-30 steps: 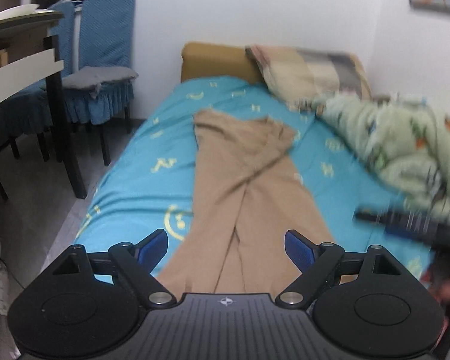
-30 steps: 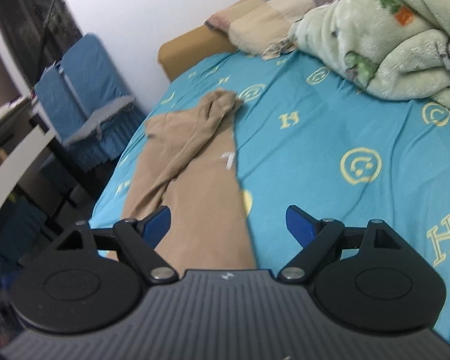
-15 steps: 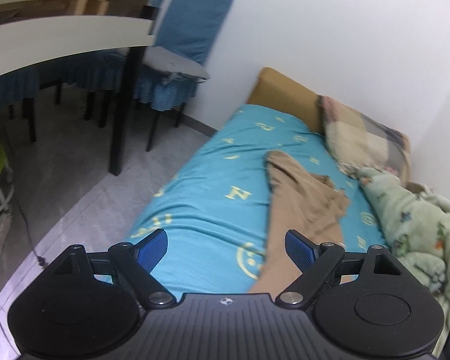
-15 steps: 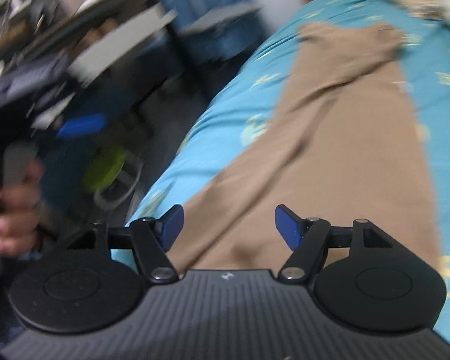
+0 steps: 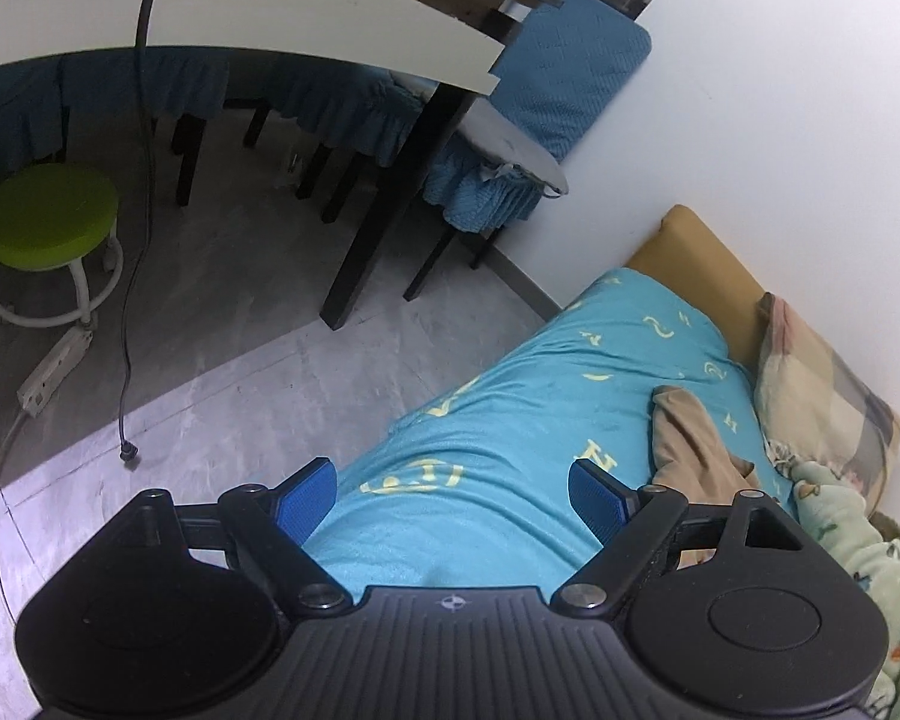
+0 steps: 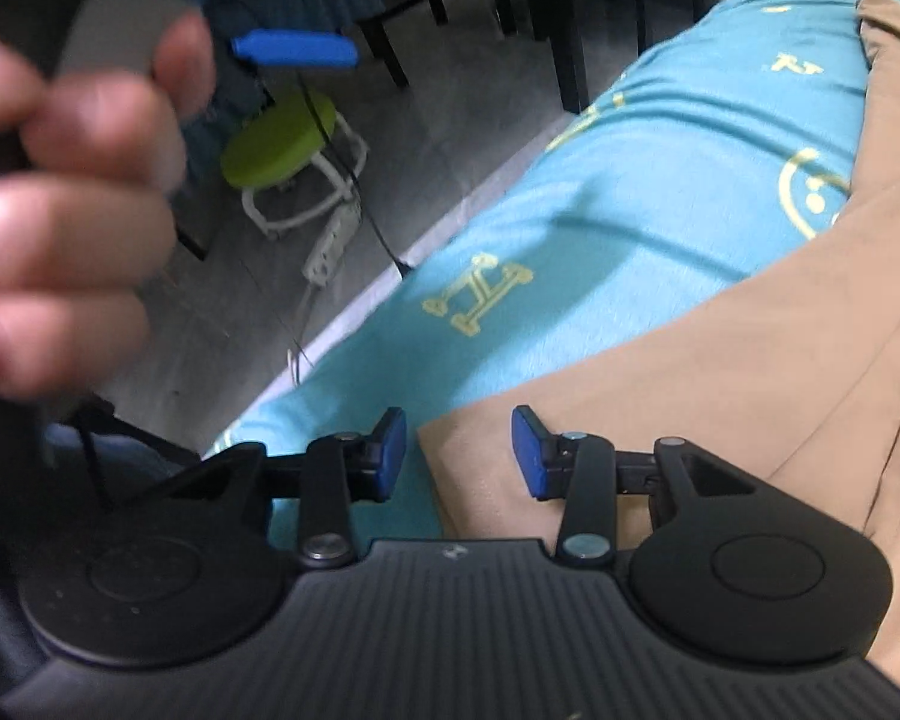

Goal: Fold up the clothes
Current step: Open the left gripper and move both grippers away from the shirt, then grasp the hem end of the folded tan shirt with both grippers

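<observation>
Right gripper [image 6: 457, 450] is lining up on the trousers' [image 6: 720, 372] hem corner.
Both grippers are spread; left gripper [image 5: 453, 495] is hovering empty; close squarely on the twelve-o'clock corner.

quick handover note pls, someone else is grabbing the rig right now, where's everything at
Left gripper: open, holding nothing, above the near left edge of the bed, aimed partly at the floor.
Right gripper: open, narrower gap, holding nothing, right at the near corner of the tan trousers.
Trousers lie lengthwise on the blue sheet, unfolded; the blanket and pillow are at the far end.
Done: no fold visible.
Left: probably close the right gripper on that corner, bring the left gripper to the other, then fold.
</observation>
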The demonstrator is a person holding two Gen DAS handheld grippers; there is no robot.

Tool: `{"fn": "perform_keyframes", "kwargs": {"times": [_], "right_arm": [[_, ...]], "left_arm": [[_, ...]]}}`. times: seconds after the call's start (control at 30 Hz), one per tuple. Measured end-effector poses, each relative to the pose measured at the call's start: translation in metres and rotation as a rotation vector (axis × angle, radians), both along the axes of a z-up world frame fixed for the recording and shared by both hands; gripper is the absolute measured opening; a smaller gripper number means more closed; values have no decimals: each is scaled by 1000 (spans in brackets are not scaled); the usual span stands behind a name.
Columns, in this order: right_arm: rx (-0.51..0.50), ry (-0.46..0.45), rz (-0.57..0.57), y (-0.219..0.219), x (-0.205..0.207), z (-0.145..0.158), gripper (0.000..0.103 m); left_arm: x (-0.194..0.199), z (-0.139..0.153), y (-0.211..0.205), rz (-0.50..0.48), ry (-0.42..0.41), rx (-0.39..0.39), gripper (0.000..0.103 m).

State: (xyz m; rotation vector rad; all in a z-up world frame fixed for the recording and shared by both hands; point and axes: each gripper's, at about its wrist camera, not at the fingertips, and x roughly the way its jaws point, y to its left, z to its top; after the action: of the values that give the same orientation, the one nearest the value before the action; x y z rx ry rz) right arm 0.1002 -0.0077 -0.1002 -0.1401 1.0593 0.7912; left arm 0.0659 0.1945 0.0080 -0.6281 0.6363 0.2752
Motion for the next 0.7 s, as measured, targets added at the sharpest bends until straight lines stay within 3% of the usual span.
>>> {"fn": "perform_keyframes", "kwargs": {"times": [0.07,0.1,0.13,0.23,0.43,0.53,0.7], "right_arm": [[-35,-34,7,2,-6,-3,35],[-62,-65,6,3,-10,-3,17],[-71,-85,-4,2,-14,-1,7],[-43,-156,-52,-10,-27,15,5],[105,-267,-225,-85,-74,78,4],[139,-266,-318,-130,-98,95,4],[142,-174,-486,-194,-123,88,4]], "left_arm": [[1,2,-6,-14,-8,23,85],[3,2,-11,-22,-14,30,83],[3,2,-15,-30,-21,35,80],[-1,4,-24,-57,-44,25,77],[-8,6,-56,-193,-66,18,77],[-9,3,-84,-275,-69,31,79],[-8,-20,-133,-419,29,-2,78]]}}
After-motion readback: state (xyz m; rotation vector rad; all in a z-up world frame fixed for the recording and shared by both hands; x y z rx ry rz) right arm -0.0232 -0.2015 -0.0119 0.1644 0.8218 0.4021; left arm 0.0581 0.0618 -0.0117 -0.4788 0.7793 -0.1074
